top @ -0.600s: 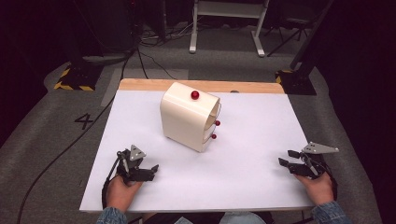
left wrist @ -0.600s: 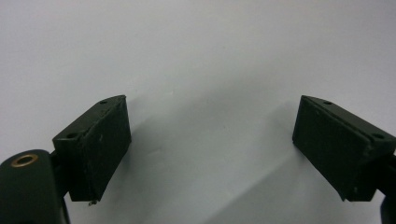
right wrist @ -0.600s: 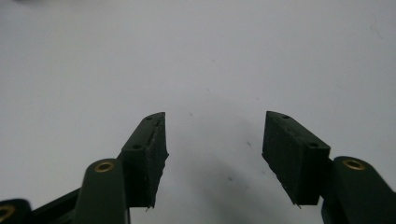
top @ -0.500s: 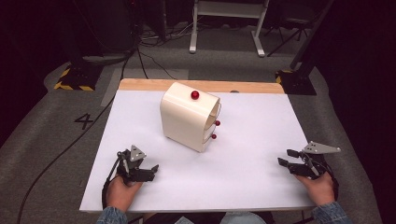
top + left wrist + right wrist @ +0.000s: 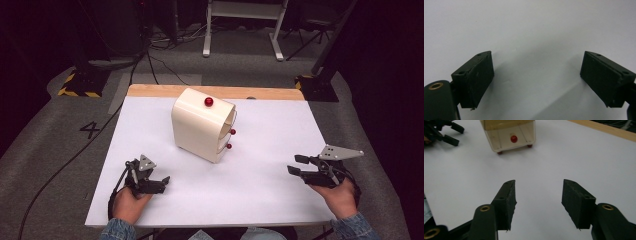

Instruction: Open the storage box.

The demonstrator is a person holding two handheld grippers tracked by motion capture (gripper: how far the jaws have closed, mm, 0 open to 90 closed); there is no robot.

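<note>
**A:** What is on the table?

**B:** A white table top [image 5: 260, 180] with a wooden strip along its far edge. Toward the far middle stands a cream-coloured box [image 5: 202, 125] with rounded corners, turned at an angle, one side open. A red knob [image 5: 208, 101] sits on its top, and two more small red knobs show at its open side.

**A:** Where are the two hand-held tools?

**B:** Both lie low at the near edge, well apart from the box and from each other. The left gripper [image 5: 159, 182] is at the near left, held in the person's left hand [image 5: 127, 202]. Its jaws stand wide apart over bare white surface — nothing between them, as the left gripper view confirms.

**A:** And the other?

**B:** The right gripper [image 5: 296, 165] is at the near right, in the right hand [image 5: 342, 197], a grey three-cornered plate on top. Its jaws are parted too, gripping nothing — in the right gripper view they point across the table toward the box's open side, far off.
</note>
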